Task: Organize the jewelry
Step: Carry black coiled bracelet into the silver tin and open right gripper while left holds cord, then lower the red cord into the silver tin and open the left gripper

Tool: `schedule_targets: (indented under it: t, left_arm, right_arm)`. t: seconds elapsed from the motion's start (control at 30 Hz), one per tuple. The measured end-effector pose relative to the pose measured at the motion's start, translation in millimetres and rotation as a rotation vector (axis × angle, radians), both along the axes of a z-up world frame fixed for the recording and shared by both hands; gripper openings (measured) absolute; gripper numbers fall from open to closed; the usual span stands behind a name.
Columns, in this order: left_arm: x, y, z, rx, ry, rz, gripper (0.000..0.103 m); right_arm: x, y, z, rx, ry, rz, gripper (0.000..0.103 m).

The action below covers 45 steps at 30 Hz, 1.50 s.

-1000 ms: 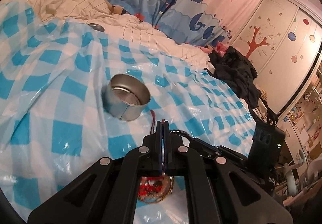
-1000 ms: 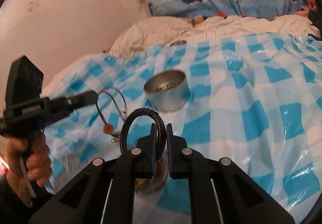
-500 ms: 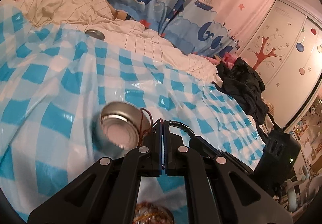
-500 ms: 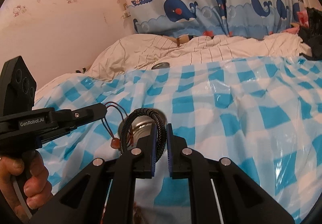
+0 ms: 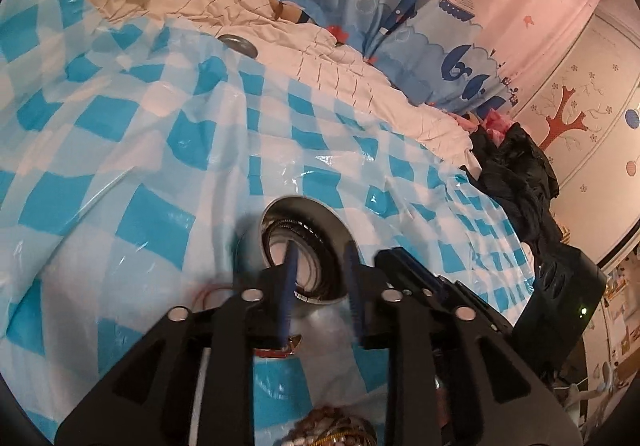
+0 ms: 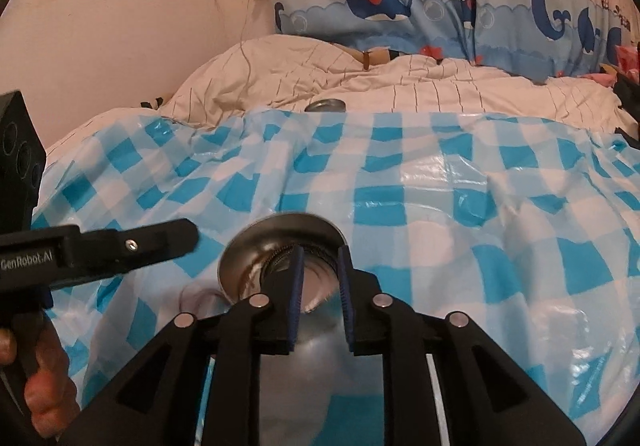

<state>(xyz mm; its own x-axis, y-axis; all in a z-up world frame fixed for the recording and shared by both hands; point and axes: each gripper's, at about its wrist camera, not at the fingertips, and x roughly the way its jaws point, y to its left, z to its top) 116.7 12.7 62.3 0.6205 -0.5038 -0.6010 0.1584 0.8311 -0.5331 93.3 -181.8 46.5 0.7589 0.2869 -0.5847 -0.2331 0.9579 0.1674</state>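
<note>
A round metal tin point(image 5: 320, 205) stands on the blue-checked plastic sheet point(image 5: 152, 230), just past both grippers. A black braided bracelet point(image 5: 316, 232) lies coiled inside it, seen in the right wrist view as the bracelet point(image 6: 286, 252) in the tin point(image 6: 244, 246). My left gripper point(image 5: 322, 248) is over the tin's near rim, its jaws opening with nothing between them. My right gripper point(image 6: 321, 252) is also opening and empty above the tin. A thin red cord point(image 5: 208, 292) shows blurred on the sheet at the tin's left side, also as the cord point(image 6: 196, 292).
The tin's lid point(image 5: 238, 43) lies at the sheet's far edge by the rumpled cream bedding point(image 6: 360, 85). A beaded piece point(image 5: 332, 426) sits under my left gripper. Dark clothes point(image 5: 516, 173) are piled at the right. A hand point(image 6: 40, 386) holds the left gripper point(image 6: 188, 236).
Both grippers moved forward over the tin and opened. The black bracelet left my right gripper and now lies in the tin. The red cord left my left gripper and is beside the tin.
</note>
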Motion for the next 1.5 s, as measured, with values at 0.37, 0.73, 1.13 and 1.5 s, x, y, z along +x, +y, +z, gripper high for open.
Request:
schedule_targets:
  t: [0.37, 0.73, 1.13, 1.5]
  left_arm:
    - [-20, 15, -40, 0.163, 0.173, 0.053, 0.042]
    - [-12, -5, -54, 0.295, 0.130, -0.020, 0.003]
    - [-2, -9, 37, 0.065, -0.164, -0.019, 0.003]
    - [28, -17, -18, 0.197, 0.029, 0.096, 0.038]
  right_arm:
    - [-65, -9, -25, 0.002, 0.110, 0.087, 0.043]
    - [-59, -9, -25, 0.066, 0.126, 0.087, 0.045]
    - [-61, -14, -15, 0.105, 0.110, 0.089, 0.049]
    - [-55, -22, -17, 0.104, 0.117, 0.049, 0.060]
